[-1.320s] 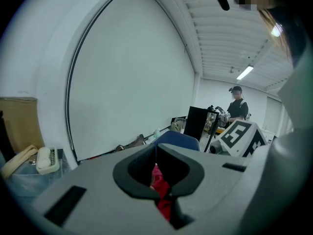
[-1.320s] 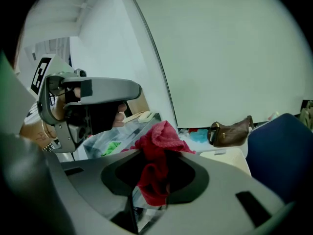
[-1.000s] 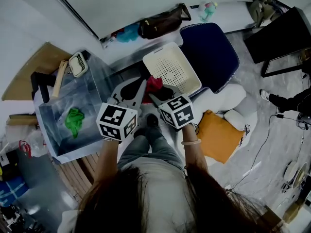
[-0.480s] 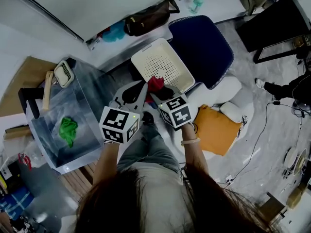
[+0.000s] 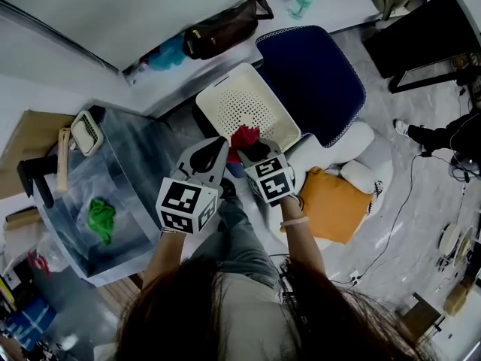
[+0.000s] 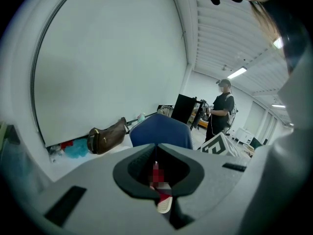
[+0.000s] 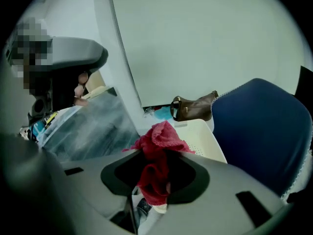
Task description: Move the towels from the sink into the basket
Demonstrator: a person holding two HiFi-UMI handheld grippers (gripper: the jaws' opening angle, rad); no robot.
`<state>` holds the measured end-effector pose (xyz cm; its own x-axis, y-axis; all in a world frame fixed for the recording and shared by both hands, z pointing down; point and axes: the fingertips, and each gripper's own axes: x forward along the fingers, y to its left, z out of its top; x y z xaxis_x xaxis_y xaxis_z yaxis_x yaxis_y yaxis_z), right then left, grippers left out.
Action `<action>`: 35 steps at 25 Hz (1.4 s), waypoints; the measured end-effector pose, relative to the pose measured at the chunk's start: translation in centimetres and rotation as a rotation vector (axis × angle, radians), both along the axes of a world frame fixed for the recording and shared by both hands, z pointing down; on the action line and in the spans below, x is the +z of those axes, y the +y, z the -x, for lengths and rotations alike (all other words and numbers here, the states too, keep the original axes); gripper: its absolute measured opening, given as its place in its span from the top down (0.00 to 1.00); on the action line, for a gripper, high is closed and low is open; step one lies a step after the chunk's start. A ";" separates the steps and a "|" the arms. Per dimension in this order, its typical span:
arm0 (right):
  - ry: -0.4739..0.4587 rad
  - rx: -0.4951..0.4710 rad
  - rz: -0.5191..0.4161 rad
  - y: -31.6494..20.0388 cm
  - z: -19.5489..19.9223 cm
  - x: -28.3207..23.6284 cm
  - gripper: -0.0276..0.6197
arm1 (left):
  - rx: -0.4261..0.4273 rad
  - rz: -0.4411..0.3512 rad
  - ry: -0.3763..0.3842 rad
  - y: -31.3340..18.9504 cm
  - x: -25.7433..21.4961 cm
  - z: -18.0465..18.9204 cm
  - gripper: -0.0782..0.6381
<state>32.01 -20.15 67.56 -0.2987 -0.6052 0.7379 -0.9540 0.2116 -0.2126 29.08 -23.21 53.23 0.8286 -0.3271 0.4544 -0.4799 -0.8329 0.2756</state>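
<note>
**Red towel held at basket's near edge; drop not yet safe**

Risks: The red towel (image 5: pixel 244 136) sits over the near edge of the white basket (image 5: pixel 252 107), not over its middle. In my judgement, a release here could leave it on the rim or send it to the floor by the person's legs. In the right gripper view a fold hangs below the jaws and a bunch stands above them. The hanging fold could drag on the rim as the towel goes in. The grip takes only the cloth's middle, so a sharp move might let it slip. A green towel (image 5: pixel 100 218) lies on the floor of the sink (image 5: pixel 143 156) and has yet to be moved.

Fingers: The right gripper (image 5: pixel 248 147) has its jaws part-way apart and pinched on the bunched red towel. The left gripper (image 5: pixel 219 145) is just beside the towel, its tips pressed together and gripping nothing. Something red and white shows through its hollow, and I cannot tell what.
</note>
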 end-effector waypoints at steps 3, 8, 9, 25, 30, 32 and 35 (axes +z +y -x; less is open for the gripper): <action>0.041 -0.014 0.021 -0.3 -0.5 1.8 0.73 | -0.007 0.004 0.000 -0.8 1.1 -0.3 0.87; 0.091 -0.033 0.051 -1.1 -1.2 4.5 0.73 | 0.001 0.020 -0.025 -1.8 3.8 -0.9 0.87; 0.102 -0.035 0.060 -1.2 -1.4 5.1 0.73 | 0.002 0.025 -0.031 -2.0 4.4 -1.0 0.87; 0.210 -0.097 0.235 -1.7 -2.9 15.2 0.72 | -0.027 0.108 -0.066 -3.5 11.8 -1.2 0.87; 0.239 -0.125 0.278 -1.5 -3.3 17.8 0.71 | -0.029 0.119 -0.070 -3.8 12.8 -1.0 0.87; 0.242 -0.120 0.291 -1.3 -3.5 18.4 0.71 | -0.029 0.122 -0.069 -3.8 12.8 -0.8 0.87; 0.239 -0.107 0.308 -1.2 -3.6 18.7 0.71 | -0.037 0.115 -0.063 -4.0 12.3 -0.6 0.87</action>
<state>35.57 -21.34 86.29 -0.1458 -0.3196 0.9363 -0.9603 0.2734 -0.0562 29.67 -27.18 65.51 0.7855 -0.3000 0.5413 -0.5293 -0.7789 0.3363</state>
